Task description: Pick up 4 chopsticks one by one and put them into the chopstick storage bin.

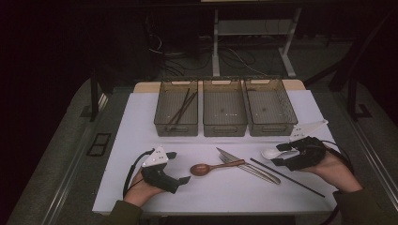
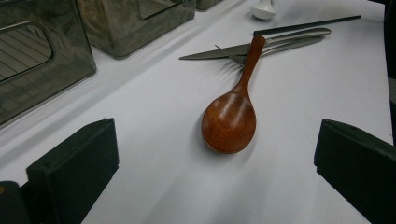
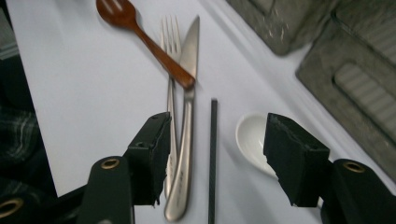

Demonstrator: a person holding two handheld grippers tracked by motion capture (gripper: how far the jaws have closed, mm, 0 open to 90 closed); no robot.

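Note:
A brown wooden spoon point(image 1: 209, 167) lies mid-table, its handle resting across a steel fork point(image 1: 256, 169) and knife point(image 1: 230, 155). My left gripper point(image 1: 178, 167) stands open just left of the spoon's bowl point(image 2: 229, 121), which lies ahead between the wide-apart jaws of the left gripper point(image 2: 215, 168). A single black chopstick point(image 1: 286, 177) runs diagonally to the right. My right gripper point(image 1: 279, 154) is open over a white ceramic spoon point(image 1: 272, 152). In the right gripper view, the chopstick point(image 3: 213, 154) and white spoon point(image 3: 252, 137) lie between the jaws of the right gripper point(image 3: 219, 158), untouched.
Three grey mesh baskets stand in a row at the back: the left basket point(image 1: 176, 126) holds dark chopsticks, while the middle point(image 1: 224, 127) and right point(image 1: 270, 126) baskets look empty. A white mat point(image 1: 141, 140) covers the table, with bare room at its front left.

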